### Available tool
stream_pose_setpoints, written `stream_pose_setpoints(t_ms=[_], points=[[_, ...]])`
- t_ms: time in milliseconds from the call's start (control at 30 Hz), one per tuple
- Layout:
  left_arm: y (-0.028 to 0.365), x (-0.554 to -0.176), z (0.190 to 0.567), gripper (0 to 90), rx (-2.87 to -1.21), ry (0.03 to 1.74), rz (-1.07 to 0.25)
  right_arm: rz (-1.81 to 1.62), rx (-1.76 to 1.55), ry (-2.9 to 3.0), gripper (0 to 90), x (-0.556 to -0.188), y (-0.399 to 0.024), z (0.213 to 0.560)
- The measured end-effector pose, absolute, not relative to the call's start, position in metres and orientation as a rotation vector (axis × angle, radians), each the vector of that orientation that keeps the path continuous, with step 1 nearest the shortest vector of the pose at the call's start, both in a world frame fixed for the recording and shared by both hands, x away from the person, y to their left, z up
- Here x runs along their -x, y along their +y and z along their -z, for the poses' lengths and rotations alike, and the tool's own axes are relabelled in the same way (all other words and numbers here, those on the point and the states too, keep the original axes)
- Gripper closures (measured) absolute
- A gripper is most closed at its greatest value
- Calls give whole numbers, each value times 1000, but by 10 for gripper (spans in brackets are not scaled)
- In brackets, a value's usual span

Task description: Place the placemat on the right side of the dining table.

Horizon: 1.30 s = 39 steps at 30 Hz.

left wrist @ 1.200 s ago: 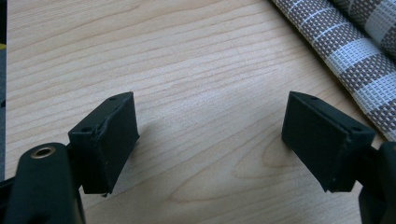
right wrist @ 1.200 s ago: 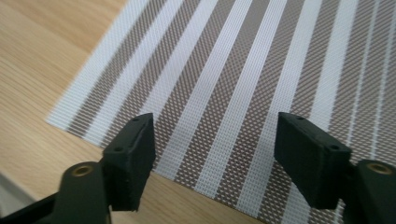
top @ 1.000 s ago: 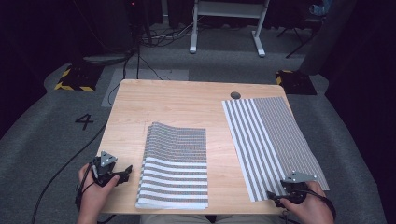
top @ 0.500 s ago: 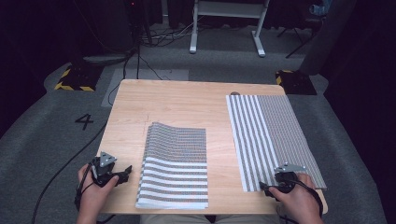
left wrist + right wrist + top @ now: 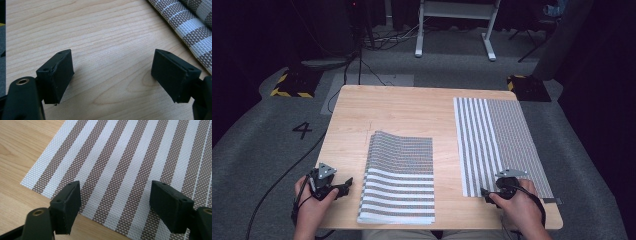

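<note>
right gripper (image 5: 492, 192) | jaws wide apart, empty, over near edge of flat striped mat (image 5: 499, 145) at table's (image 5: 412, 107) right | best: slide one jaw under the hem, pinch squarely | left gripper (image 5: 343, 186) gaping beside folded mat (image 5: 399, 175)

The left gripper (image 5: 343, 186) rests low in its hand, fingers (image 5: 56, 75) spread wide; the right gripper (image 5: 490, 193) likewise gapes, empty.

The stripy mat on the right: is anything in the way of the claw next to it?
No. The right claw hangs open right over the near edge of the stripy mat, and only bare mat shows between its jaws.
</note>
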State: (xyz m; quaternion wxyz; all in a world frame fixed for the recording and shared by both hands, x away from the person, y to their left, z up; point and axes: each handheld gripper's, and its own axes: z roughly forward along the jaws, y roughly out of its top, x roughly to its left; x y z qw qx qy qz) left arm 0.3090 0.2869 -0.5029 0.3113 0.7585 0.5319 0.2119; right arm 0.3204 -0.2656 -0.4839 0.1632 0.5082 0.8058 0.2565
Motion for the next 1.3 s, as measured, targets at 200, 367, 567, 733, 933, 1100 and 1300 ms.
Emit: stream_pose_setpoints(t_ms=[200,367,567,733,933,1100,1300], points=[[288,-309,503,182,-2004,1404,-562,-736,-1411,2338,256,-327,-263,483],[288,-308,503,183,-2000,1409,-562,-778,-1407,2299,258,-322,-263,486],[288,-307,503,184,-1999,1406,-564,-848,-1385,2252,261,-315,-267,491],[290,-305,503,182,-1993,1416,-562,-863,-1358,2266,266,-311,-270,492],[290,-303,503,185,-1992,1417,-568,-883,-1331,2267,277,-304,-269,493],[290,-303,503,185,-1992,1421,-569,-914,-1288,2286,304,-300,-274,494],[290,-303,503,184,-1992,1420,-570,-879,-1291,2333,358,-313,-278,489]])
